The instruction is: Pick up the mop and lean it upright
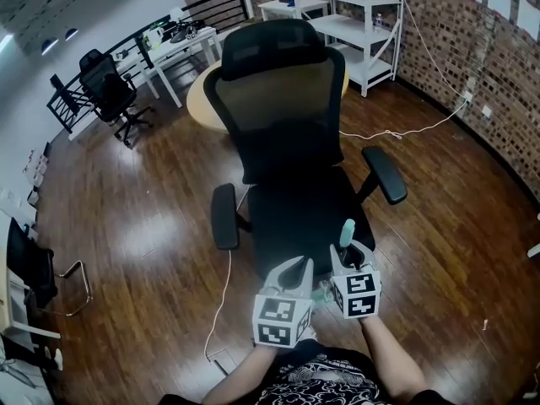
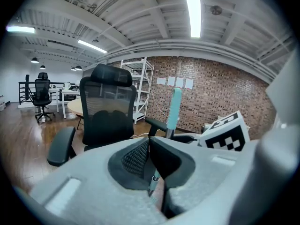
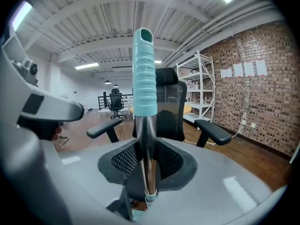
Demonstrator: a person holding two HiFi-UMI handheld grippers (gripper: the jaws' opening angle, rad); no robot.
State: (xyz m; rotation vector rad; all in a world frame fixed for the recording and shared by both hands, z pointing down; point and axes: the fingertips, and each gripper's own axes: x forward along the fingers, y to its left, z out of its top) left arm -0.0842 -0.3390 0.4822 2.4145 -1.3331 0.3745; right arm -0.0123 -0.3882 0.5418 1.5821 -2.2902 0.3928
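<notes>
The mop shows only as a chrome shaft (image 3: 146, 163) topped by a ribbed teal grip (image 3: 144, 74), standing nearly upright; its head is hidden below me. My right gripper (image 3: 147, 161) is shut on the shaft, which sits between both mesh pads. In the head view the teal grip (image 1: 347, 233) pokes up from the right gripper (image 1: 353, 256), just in front of the black office chair's seat (image 1: 295, 213). My left gripper (image 1: 297, 270) hangs close beside it on the left. Its jaws meet with nothing between them, seen as the left gripper (image 2: 149, 146) with the teal grip (image 2: 174, 109) beyond.
The black office chair (image 1: 287, 116) faces me with both armrests out. Behind it stand a round wooden table (image 1: 199, 99), a white shelf unit (image 1: 359, 24) and a brick wall (image 1: 498, 66). White cables (image 1: 396, 132) trail over the wooden floor. More chairs and desks stand at the far left (image 1: 114, 91).
</notes>
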